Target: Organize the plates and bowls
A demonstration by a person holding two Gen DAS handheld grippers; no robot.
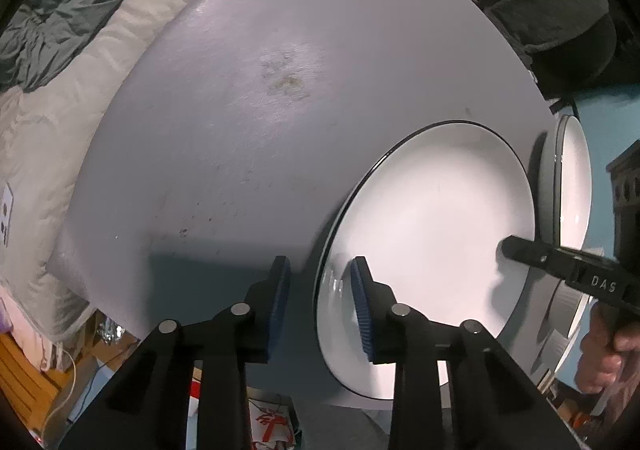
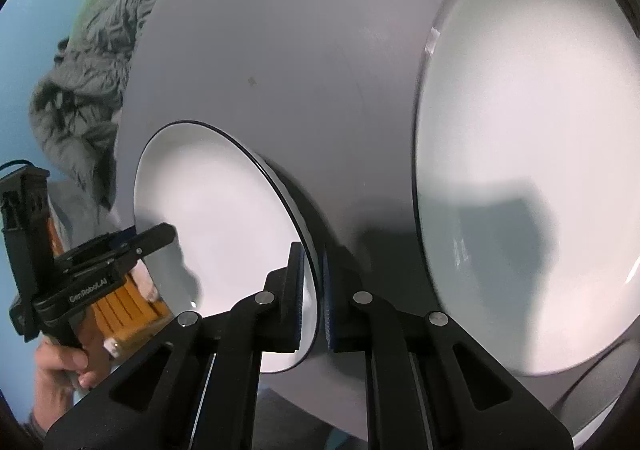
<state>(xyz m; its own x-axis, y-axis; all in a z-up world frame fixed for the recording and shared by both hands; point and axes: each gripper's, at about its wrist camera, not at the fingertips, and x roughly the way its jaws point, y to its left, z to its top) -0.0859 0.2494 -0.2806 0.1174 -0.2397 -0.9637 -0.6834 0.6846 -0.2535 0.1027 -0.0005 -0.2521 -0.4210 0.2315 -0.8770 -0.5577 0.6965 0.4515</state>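
The plate (image 1: 432,234), white with a dark rim, lies on the white surface (image 1: 248,97) at the lower right of the left wrist view and the lower left of the right wrist view. A second, larger white dish (image 2: 532,169) sits apart from it, filling the right side of the right wrist view.

The right gripper (image 2: 314,286) has its jaws clamped on the plate's near rim, one pad inside and one outside. The left gripper (image 1: 320,290) straddles the opposite rim with its jaws still partly apart; one pad rests over the plate's inside, the other hangs outside the rim, and no squeeze on the rim shows.

As a judgement, the task is at an early stage: the two dishes lie separately, nothing is stacked, and no bowl is in view. What remains is lifting this plate and setting it with the other.

Bedding and a grey blanket (image 2: 92,61) lie beyond the surface.
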